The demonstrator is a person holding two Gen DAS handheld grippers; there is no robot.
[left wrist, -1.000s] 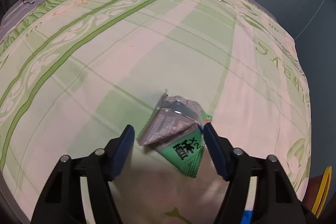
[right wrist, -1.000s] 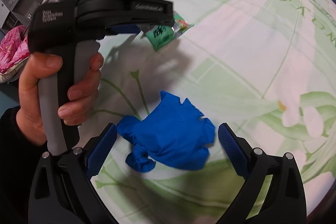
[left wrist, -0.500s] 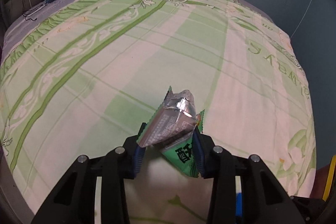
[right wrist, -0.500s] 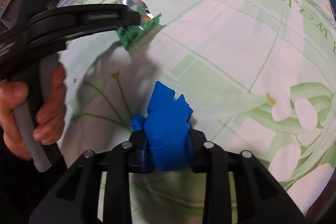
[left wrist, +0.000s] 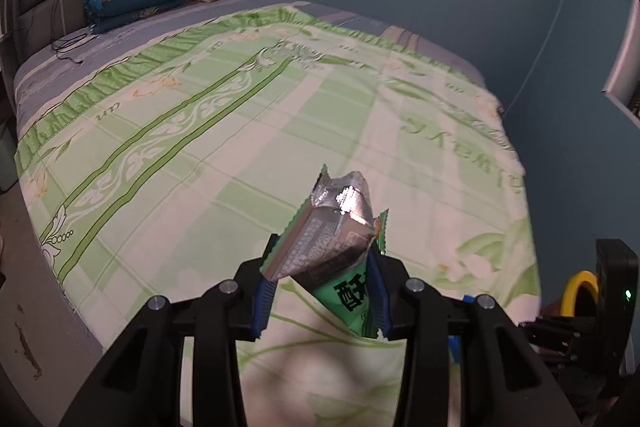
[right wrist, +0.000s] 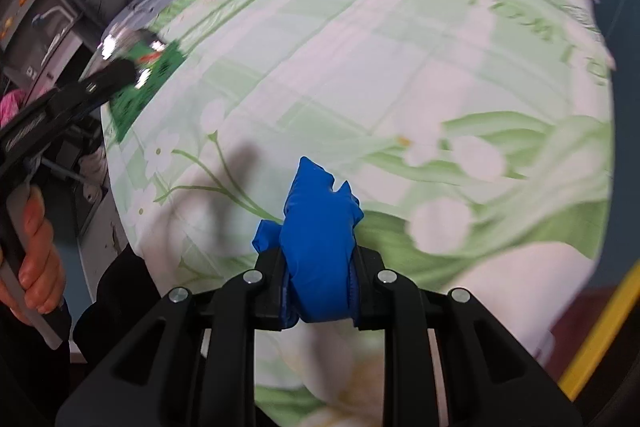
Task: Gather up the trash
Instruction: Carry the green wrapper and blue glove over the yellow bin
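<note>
Left to right: the left gripper point(left wrist: 320, 291) has its jaws clamped on a green snack wrapper point(left wrist: 336, 239), whose long axis runs forward and up out of the jaws, silver end leading, clear of the bed point(left wrist: 200, 131). The right gripper point(right wrist: 320, 287) pinches a crumpled blue glove point(right wrist: 320, 227) that also sticks out forward above the bedspread. Neither piece needs reaching for — the coming move is likely carrying both off to a bin, and no bin is identifiable. A second ago both pairs of jaws stood wide around pieces lying on the bed; they have just been closing, and both pieces now hang lifted.
</note>
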